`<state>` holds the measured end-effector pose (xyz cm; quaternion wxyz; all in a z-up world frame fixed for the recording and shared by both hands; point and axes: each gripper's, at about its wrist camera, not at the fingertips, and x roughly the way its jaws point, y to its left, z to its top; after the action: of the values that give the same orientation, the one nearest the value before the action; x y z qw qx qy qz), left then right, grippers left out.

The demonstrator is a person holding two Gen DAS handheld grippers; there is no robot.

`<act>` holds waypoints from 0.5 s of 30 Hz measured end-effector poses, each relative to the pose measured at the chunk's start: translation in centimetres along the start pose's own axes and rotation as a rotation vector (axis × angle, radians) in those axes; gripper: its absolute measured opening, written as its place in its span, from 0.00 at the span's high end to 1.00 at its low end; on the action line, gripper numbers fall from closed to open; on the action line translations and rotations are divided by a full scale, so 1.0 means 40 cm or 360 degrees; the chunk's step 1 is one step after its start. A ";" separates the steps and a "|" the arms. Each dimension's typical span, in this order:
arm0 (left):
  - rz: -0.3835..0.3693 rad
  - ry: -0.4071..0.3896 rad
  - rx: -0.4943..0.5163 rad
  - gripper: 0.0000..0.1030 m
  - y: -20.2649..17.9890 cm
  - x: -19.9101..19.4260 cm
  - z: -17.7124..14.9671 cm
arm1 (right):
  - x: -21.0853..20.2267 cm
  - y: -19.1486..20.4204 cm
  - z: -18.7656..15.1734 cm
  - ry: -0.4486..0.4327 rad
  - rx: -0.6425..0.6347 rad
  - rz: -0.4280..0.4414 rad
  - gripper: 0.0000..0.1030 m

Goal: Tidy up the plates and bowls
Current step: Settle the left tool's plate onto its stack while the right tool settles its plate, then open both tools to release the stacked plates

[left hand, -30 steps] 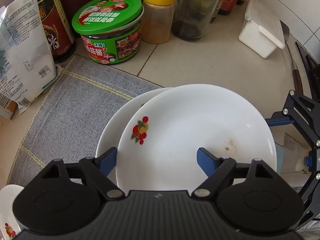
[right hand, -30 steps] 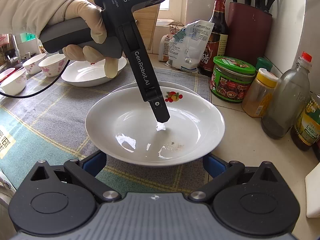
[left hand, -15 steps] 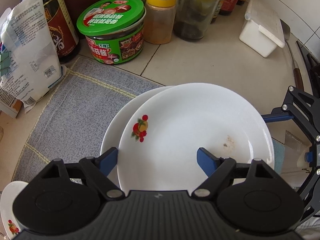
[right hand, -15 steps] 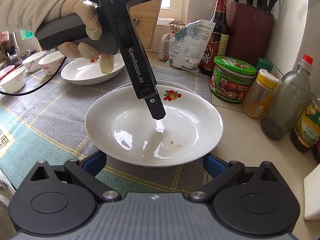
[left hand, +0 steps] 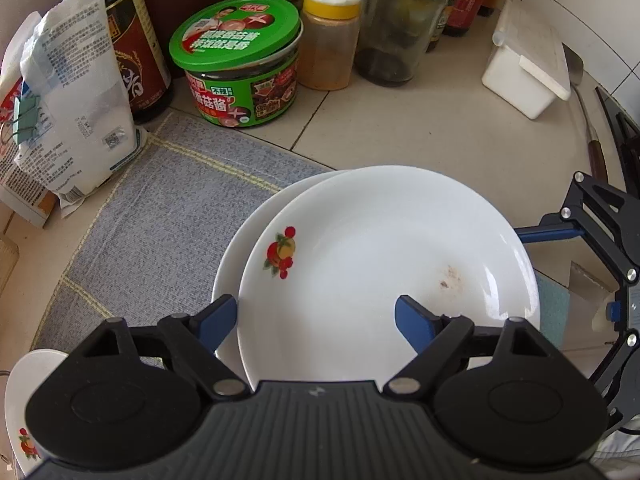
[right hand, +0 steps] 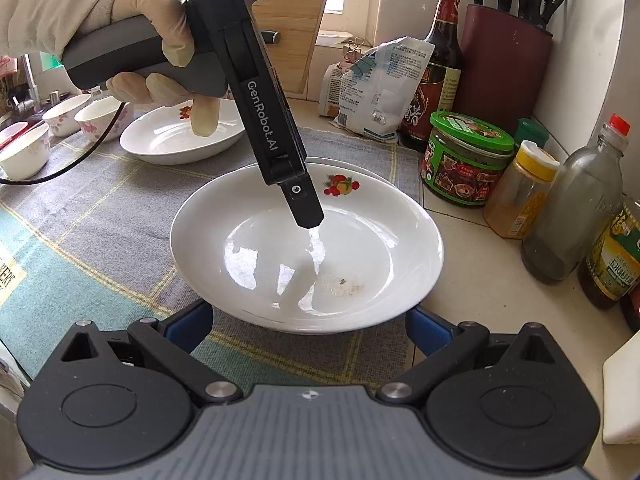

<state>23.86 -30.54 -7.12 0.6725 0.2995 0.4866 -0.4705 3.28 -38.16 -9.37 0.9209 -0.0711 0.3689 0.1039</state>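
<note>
1. The black left gripper [right hand: 306, 216], seen from the right wrist camera, carries white lettering "GenRobot.AI" down its body, and "DAS" with small print "Data Acquisition System" on its head.
2. The round green-lidded sauce jar [left hand: 240, 64] bears white Chinese characters on its lid and label; the label's large ones read "香菇酱", with "不辣" in a small box.
3. The white plastic bag [left hand: 76, 96] is covered in fine print, too small to read.
4. The dark brown sauce bottle [left hand: 136, 60] has a label with large pale characters, only partly visible.
</note>
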 end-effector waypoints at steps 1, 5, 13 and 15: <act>0.0000 -0.0001 0.0000 0.17 0.000 -0.002 -0.001 | -0.001 0.000 0.000 0.0000 -0.0002 -0.0002 0.00; 0.0001 -0.0023 -0.0010 0.16 0.001 -0.015 -0.006 | -0.002 0.002 -0.001 0.0005 -0.0012 -0.0003 0.00; -0.0018 -0.0132 -0.0036 0.16 -0.013 -0.056 -0.028 | -0.015 0.011 -0.002 -0.0023 -0.0032 0.0019 0.00; -0.0008 -0.0191 -0.0058 0.15 -0.016 -0.078 -0.039 | -0.020 0.014 -0.001 -0.0034 -0.0039 0.0023 0.00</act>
<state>22.41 -28.36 -4.71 0.7045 0.2572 0.4546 -0.4804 2.52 -37.74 -8.88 0.9231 -0.0786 0.3582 0.1158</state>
